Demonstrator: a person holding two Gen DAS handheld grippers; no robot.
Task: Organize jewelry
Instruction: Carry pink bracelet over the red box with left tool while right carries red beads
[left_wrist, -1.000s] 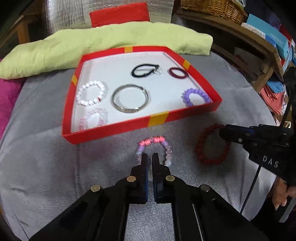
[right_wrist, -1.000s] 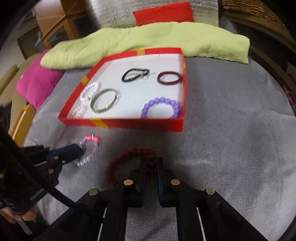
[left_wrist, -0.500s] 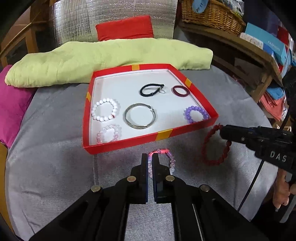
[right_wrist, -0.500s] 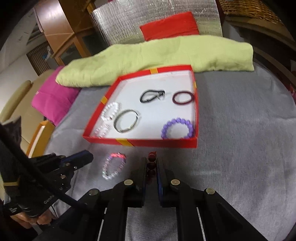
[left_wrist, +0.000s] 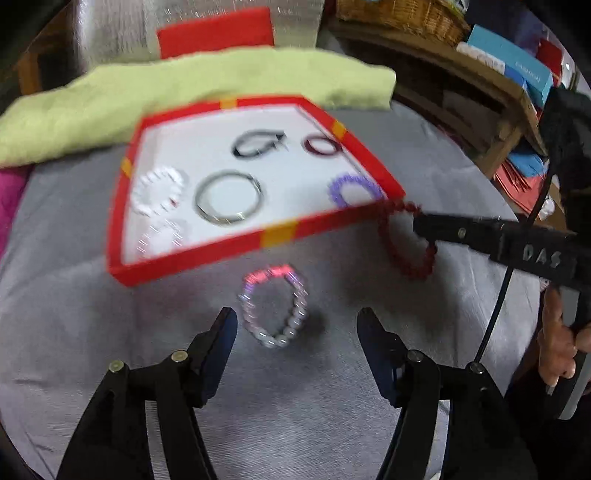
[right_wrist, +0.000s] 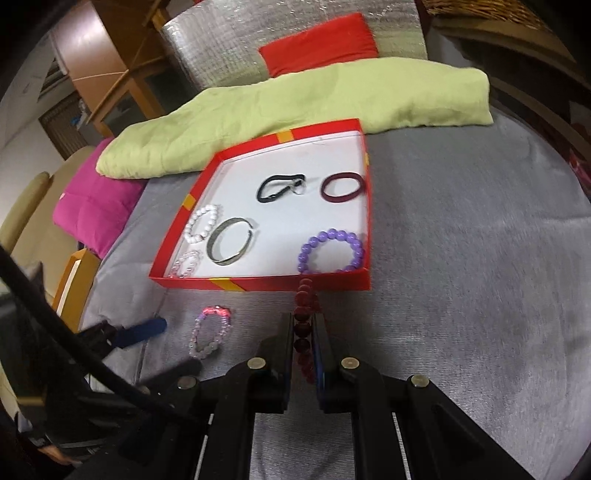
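A red bracelet (right_wrist: 303, 325) hung clamped in the right tool (right_wrist: 303, 332) just before the tray (right_wrist: 258, 283). A pink bracelet (left_wrist: 275, 306) lay on the grey cover (left_wrist: 332, 369) near the tray's front wall, ahead of the left tool (left_wrist: 295, 325), its fingers apart.

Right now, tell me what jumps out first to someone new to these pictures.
The red tray in the middle of the grey cloth, with six bracelets laid out in it. Just before its near wall, the right gripper is shut on a red bead bracelet, and the left gripper gapes around a pink one lying on the cloth.
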